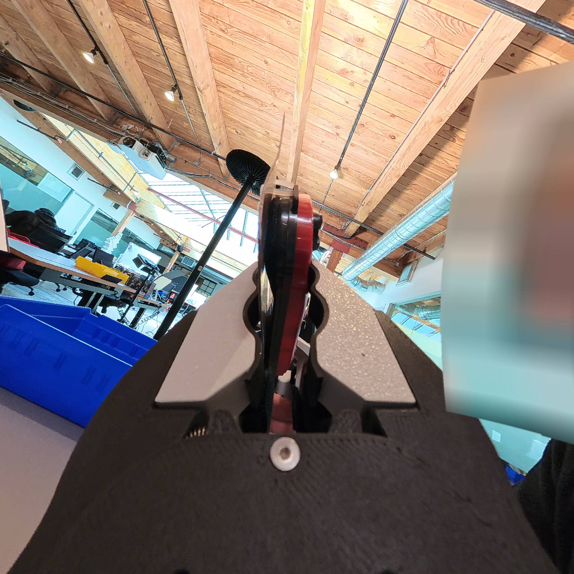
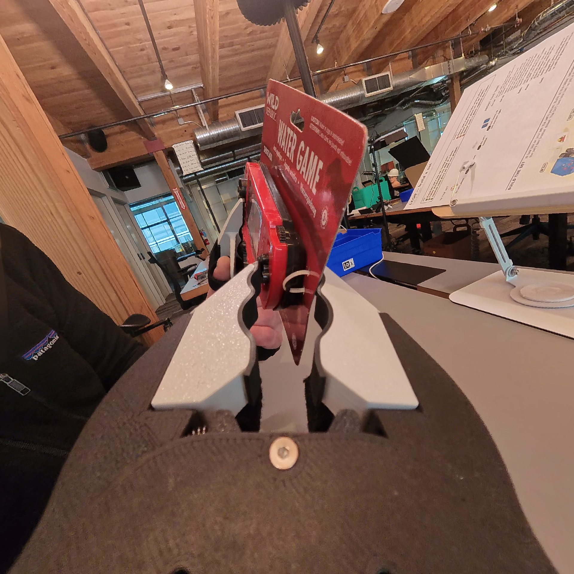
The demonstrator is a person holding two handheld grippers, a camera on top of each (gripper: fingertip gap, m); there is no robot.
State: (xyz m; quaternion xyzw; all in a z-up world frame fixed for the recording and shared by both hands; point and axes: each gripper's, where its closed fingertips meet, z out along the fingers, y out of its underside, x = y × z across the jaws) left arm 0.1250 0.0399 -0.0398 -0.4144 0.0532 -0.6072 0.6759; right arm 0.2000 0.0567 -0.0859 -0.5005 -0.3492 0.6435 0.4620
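A red handheld toy (image 2: 267, 223) tied to a red backing card (image 2: 310, 149) is held up in the air, upright. My right gripper (image 2: 289, 279) is closed around its lower end, one finger against the toy's black knobs and the other against the card. In the left wrist view the same toy (image 1: 298, 248) shows edge-on, pointing at the ceiling, and my left gripper (image 1: 285, 273) is shut on it. A white finger of the left gripper (image 2: 231, 239) and a gloved hand (image 2: 220, 270) show behind the toy.
A grey table (image 2: 466, 372) carries a blue bin (image 2: 357, 248), a black mat (image 2: 410, 270) and a white stand (image 2: 528, 295) holding a printed sheet (image 2: 512, 139). A blue bin (image 1: 62, 341) and a black pole (image 1: 202, 264) are on the left. A wooden pillar (image 2: 46, 186) stands left.
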